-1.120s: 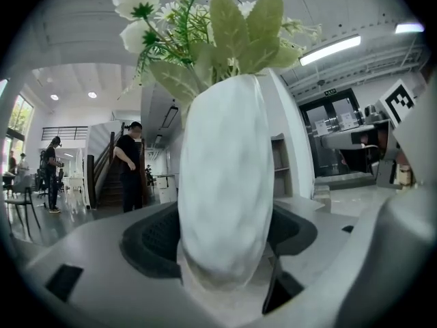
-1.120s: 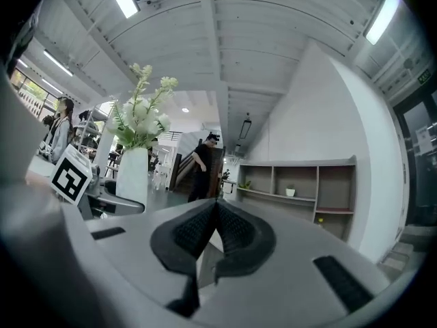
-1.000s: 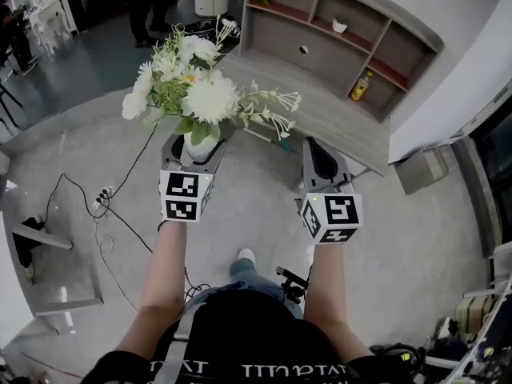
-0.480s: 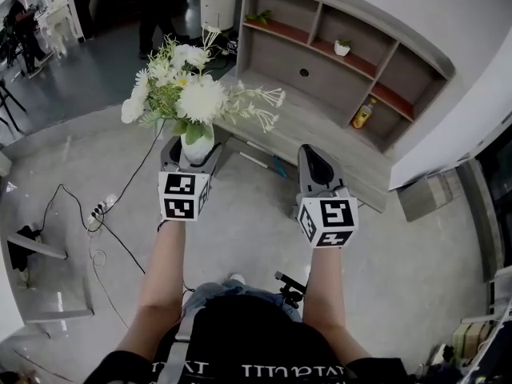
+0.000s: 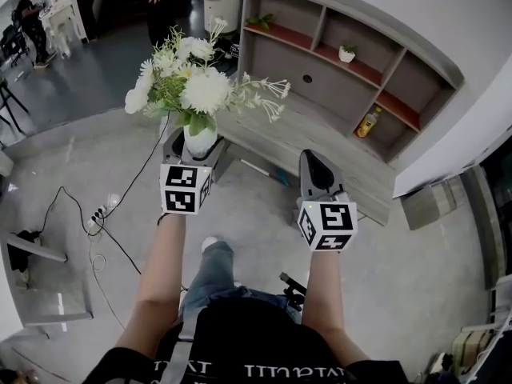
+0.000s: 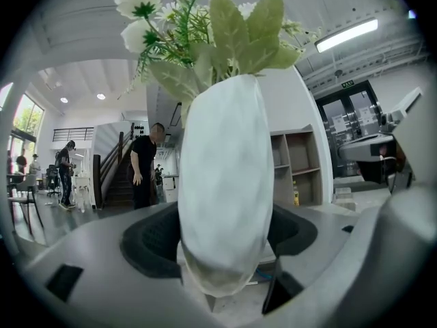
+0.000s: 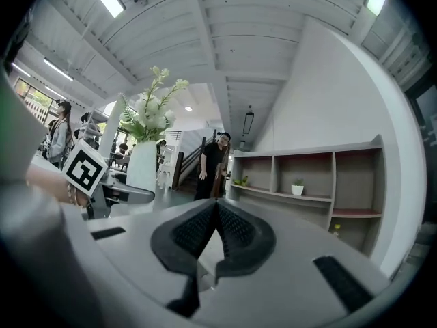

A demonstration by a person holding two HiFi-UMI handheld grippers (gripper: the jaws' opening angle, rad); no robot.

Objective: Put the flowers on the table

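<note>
Left gripper (image 5: 198, 152) pinching white vase (image 5: 200, 140), flowers (image 5: 192, 86) upright. Desk (image 5: 344, 166) lies ahead-right, probably lower. Right gripper (image 5: 314, 160) pressed together, empty, nearer desk.

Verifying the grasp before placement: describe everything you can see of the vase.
The vase is white, matte and ovoid, narrowing toward the base, with a faintly dimpled surface that looks ceramic. It stands upright, clamped low on its body between the fingers of the left gripper, whose dark pads touch both its sides. White flowers and green leaves fill its mouth. It is held in the air, not yet set on the table.
</note>
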